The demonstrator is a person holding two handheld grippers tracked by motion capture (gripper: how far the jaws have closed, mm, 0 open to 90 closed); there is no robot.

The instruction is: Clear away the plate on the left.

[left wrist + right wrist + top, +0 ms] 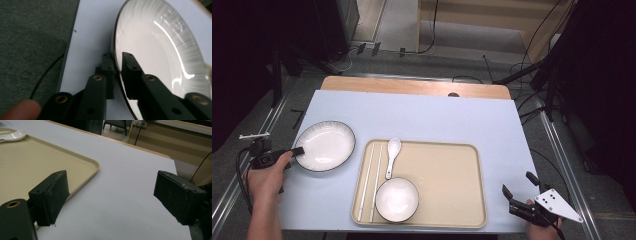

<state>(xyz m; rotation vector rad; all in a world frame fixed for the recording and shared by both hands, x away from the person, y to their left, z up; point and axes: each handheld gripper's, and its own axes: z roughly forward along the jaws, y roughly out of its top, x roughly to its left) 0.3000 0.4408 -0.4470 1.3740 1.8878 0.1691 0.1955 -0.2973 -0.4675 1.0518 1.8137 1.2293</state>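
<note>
both jaws of left gripper point(117, 72) pinch plate point(160, 52) rim — right gripper point(110, 195) agape.

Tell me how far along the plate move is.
Done: bowl, spoon and chopsticks already lie in the tray. In hand: the left claw pinches the plate by its rim, still on the table. Left: probably lifting it across. The right claw waits open.

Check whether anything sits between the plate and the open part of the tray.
Nothing visible blocks it. The left gripper is shut on the plate rim. On the tray, the chopsticks, spoon and bowl crowd the near side; the far right half is bare.
</note>
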